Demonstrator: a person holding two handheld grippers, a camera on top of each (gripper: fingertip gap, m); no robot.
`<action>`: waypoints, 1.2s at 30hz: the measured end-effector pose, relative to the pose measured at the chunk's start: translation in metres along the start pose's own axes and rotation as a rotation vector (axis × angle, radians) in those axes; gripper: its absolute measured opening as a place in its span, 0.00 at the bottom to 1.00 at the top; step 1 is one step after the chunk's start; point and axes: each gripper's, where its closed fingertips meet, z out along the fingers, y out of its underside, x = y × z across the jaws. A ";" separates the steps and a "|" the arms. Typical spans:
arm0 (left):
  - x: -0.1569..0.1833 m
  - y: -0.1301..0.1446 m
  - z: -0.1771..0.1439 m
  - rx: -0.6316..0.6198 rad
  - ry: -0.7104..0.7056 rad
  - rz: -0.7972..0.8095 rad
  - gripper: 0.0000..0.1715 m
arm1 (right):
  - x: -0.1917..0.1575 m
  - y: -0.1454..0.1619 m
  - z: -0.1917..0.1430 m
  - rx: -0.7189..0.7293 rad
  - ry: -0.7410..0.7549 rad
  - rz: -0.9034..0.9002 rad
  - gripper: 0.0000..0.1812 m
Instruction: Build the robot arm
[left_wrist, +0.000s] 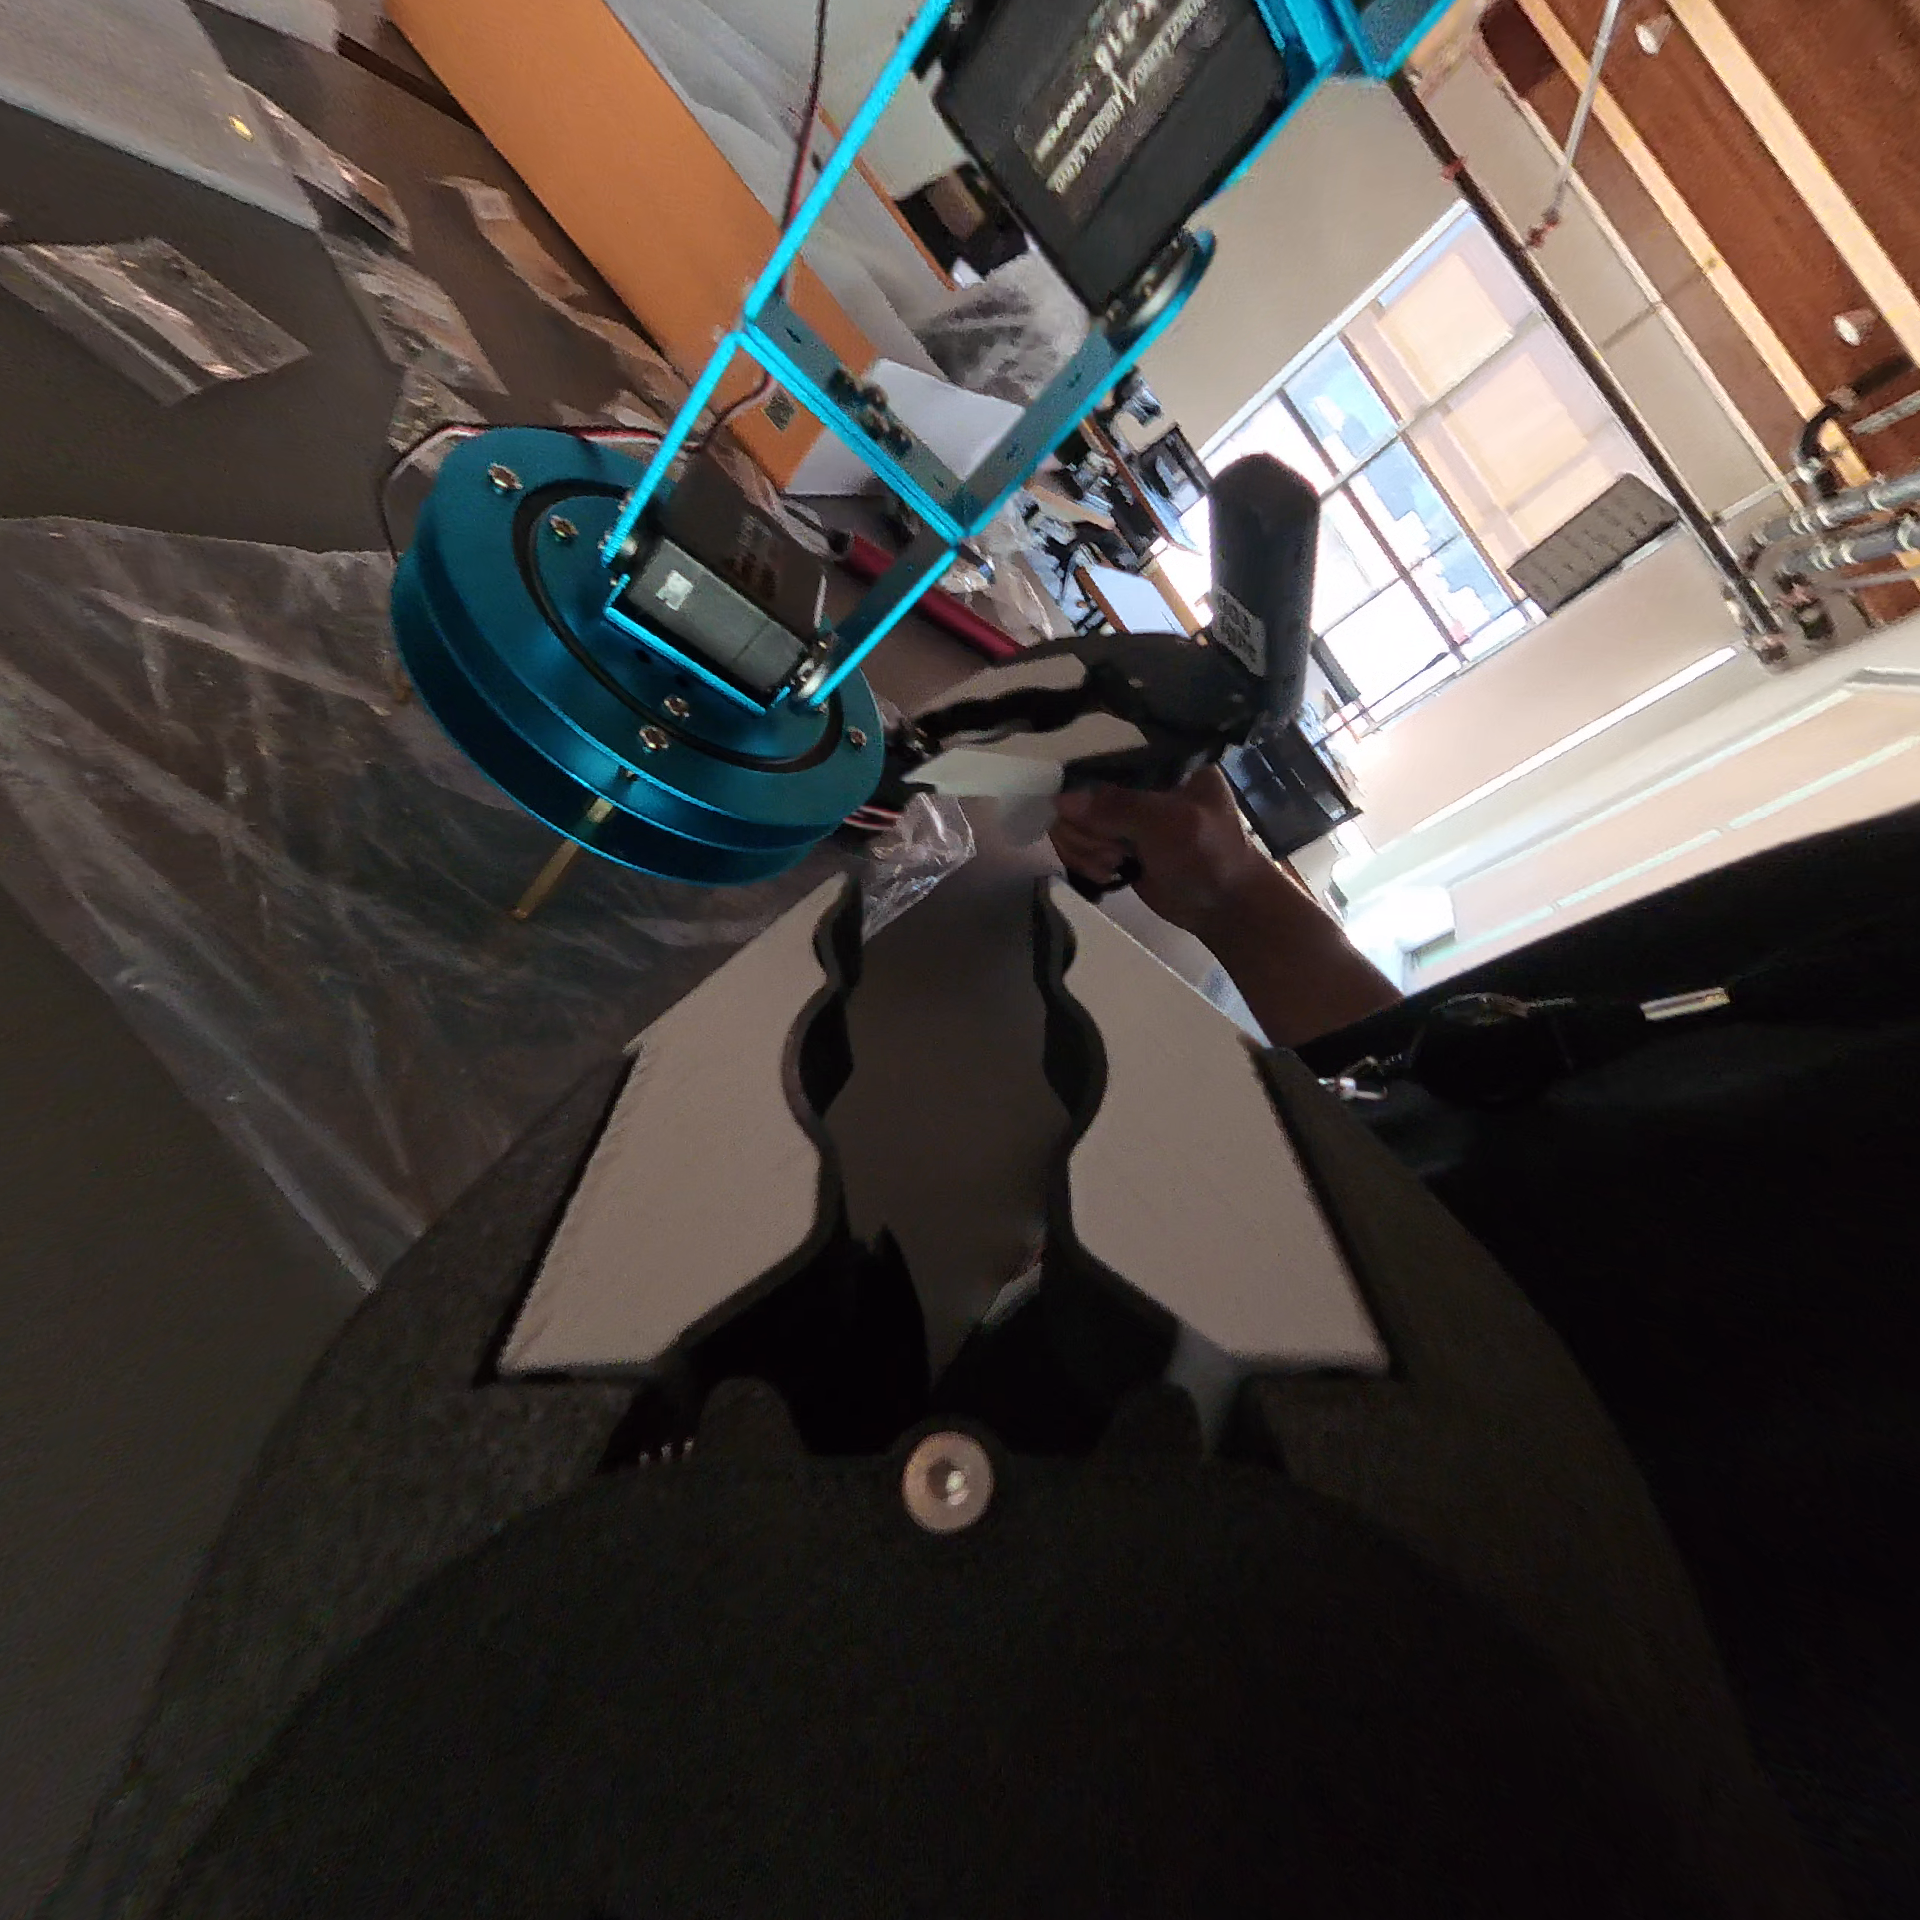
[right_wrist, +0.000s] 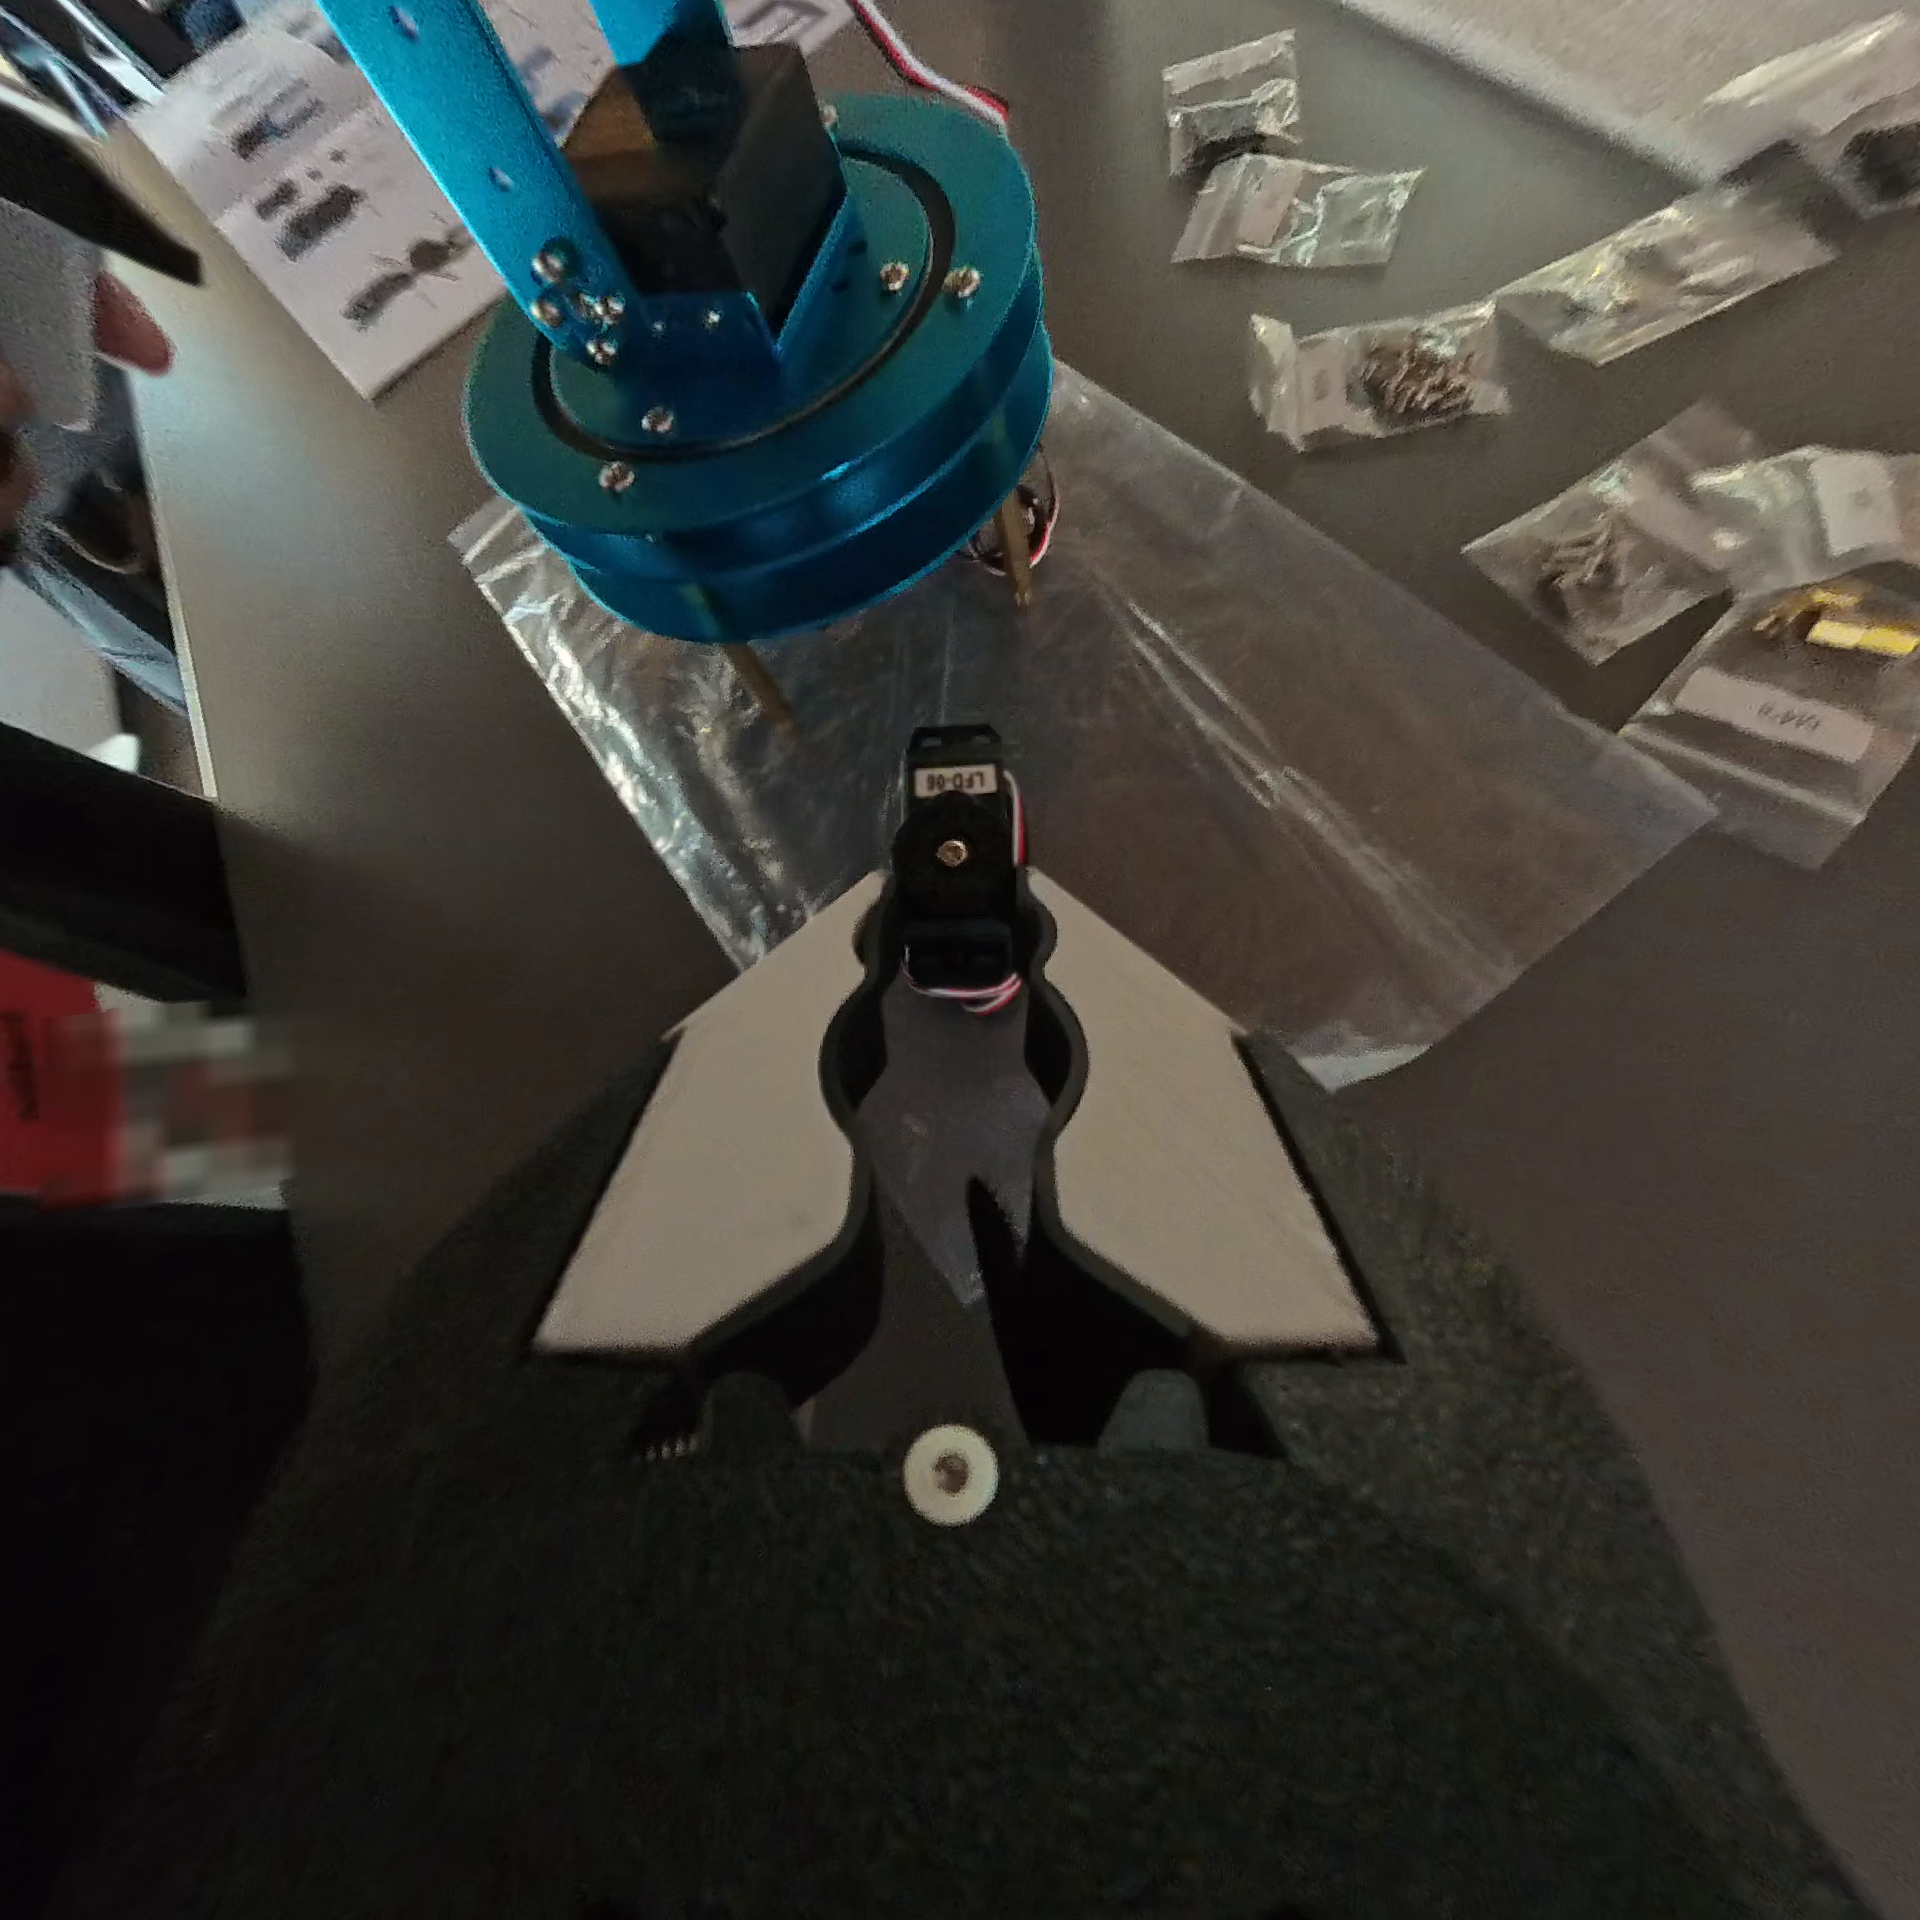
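Note:
A blue metal round base (left_wrist: 520, 665) stands on brass legs on a dark table, carrying blue brackets (left_wrist: 940, 473) and a black servo (left_wrist: 1112, 125) high up. My left gripper (left_wrist: 945, 904) is open and empty, just in front of the base and a little to its right. In the right wrist view my right gripper (right_wrist: 956, 914) is shut on a small black servo (right_wrist: 951, 821) with red, white and black wires, held just short of the blue base (right_wrist: 758, 499). The right gripper (left_wrist: 920, 764) also shows in the left wrist view, held by a hand (left_wrist: 1174, 852) beside the base.
A large clear plastic bag (right_wrist: 1247, 748) lies under the base. Several small bags of screws and parts (right_wrist: 1382, 374) lie to the right on the table. A printed sheet (right_wrist: 312, 239) lies at the far left. A red object (right_wrist: 52, 1091) sits at the left edge. There is about 20 cm between the tips of the two grippers.

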 end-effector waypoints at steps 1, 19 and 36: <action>-0.001 -0.001 0.000 0.018 -0.017 -0.010 0.19 | 0.000 0.001 -0.002 0.006 -0.018 0.016 0.11; -0.079 -0.032 -0.059 0.166 -0.207 -0.042 0.18 | 0.004 -0.011 -0.025 0.032 0.003 0.190 0.20; -0.208 -0.092 -0.216 0.122 -0.376 0.075 0.18 | -0.015 -0.053 -0.030 0.386 0.339 0.636 0.16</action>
